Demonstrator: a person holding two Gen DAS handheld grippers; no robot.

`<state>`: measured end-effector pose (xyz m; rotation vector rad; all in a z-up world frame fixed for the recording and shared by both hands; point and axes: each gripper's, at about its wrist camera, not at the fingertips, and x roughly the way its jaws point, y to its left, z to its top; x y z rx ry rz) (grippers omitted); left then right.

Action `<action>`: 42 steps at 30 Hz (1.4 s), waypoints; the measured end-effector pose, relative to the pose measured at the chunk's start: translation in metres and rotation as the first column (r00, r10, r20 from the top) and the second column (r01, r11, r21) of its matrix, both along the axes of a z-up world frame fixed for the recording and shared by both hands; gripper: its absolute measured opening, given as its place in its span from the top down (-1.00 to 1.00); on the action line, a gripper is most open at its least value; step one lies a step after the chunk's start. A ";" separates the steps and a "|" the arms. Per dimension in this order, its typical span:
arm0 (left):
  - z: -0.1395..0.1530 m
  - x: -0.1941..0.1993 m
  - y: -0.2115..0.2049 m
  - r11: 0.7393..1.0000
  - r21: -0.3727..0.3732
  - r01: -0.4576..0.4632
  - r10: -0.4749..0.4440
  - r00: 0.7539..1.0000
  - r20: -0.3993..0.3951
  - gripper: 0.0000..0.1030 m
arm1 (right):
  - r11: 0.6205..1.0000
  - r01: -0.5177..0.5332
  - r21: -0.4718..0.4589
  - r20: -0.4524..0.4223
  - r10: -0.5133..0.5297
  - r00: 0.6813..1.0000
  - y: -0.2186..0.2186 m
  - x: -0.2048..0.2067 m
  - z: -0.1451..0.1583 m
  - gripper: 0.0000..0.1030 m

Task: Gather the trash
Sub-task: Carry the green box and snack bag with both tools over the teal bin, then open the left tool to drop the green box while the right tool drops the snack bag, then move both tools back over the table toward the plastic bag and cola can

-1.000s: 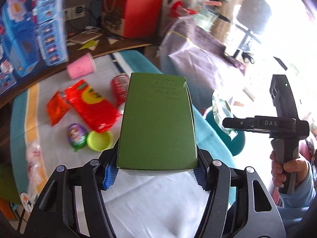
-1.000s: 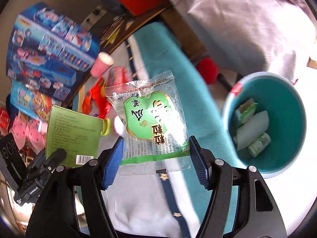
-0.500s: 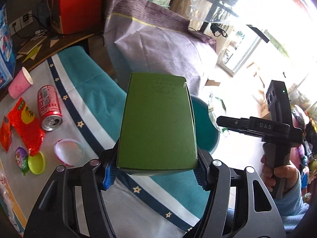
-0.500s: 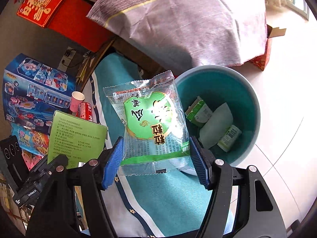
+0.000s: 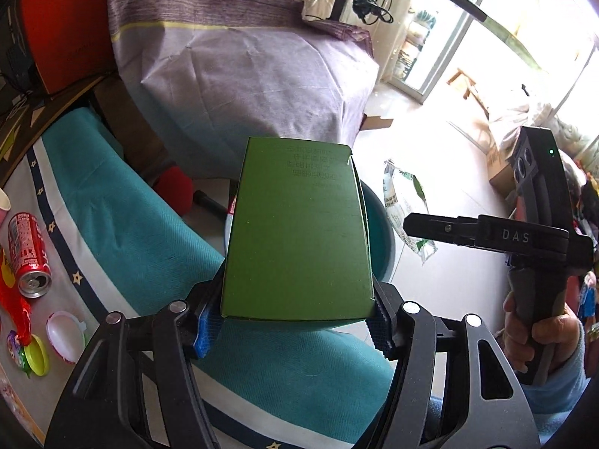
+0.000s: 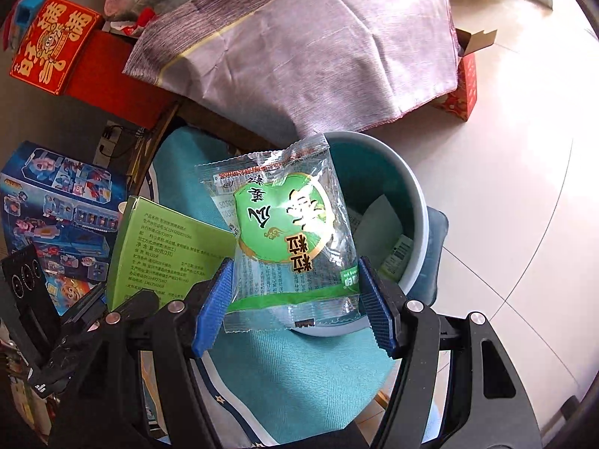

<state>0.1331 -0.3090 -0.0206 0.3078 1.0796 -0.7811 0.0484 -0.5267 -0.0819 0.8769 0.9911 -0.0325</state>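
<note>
1. The left gripper [image 5: 295, 327] clamps a flat dark-green cardboard box [image 5: 297, 232] between its blue pads, held above the round teal plastic bin [image 5: 383, 235].
2. The right gripper [image 6: 294, 303] pinches a clear green-printed snack wrapper [image 6: 288, 239] over the same bin [image 6: 415, 202].
3. Paper scraps lie inside the bin.
4. A red drink can [image 5: 28, 250] lies on the tablecloth, well apart from the bin.

"DAS" on right tongs [image 5: 426, 229]; "粒粒" on green snack wrapper [image 6: 288, 239]; other print too small/blurred.
</note>
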 end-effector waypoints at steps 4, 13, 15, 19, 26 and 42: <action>-0.010 0.005 -0.011 1.000 0.019 0.001 -0.001 1.000 -0.018 -0.33 | 1.000 0.007 0.004 -0.011 -0.007 1.000 -0.003 -0.001 -0.004 -0.22; -0.018 0.007 -0.004 1.000 0.025 -0.012 0.013 0.999 -0.042 -0.41 | 1.000 -0.001 0.002 -0.030 0.001 1.000 0.001 0.006 -0.008 -0.22; -0.017 0.007 -0.001 1.000 0.021 -0.023 0.023 0.999 -0.040 -0.46 | 1.000 -0.007 -0.001 -0.033 0.007 0.999 0.003 0.008 -0.007 -0.22; -0.015 0.006 0.010 0.999 0.005 -0.040 0.040 0.999 -0.032 -0.62 | 1.000 -0.020 -0.014 -0.041 0.020 0.999 0.008 0.014 -0.006 -0.22; -0.018 0.007 0.031 0.997 -0.011 -0.080 0.079 0.996 -0.044 -0.77 | 0.998 -0.049 -0.038 -0.073 0.046 0.996 0.021 0.023 -0.008 -0.31; -0.025 0.011 0.079 0.986 -0.059 -0.158 0.151 0.983 -0.104 -0.82 | 0.992 -0.072 -0.101 -0.174 0.054 0.983 0.051 0.034 -0.009 -0.60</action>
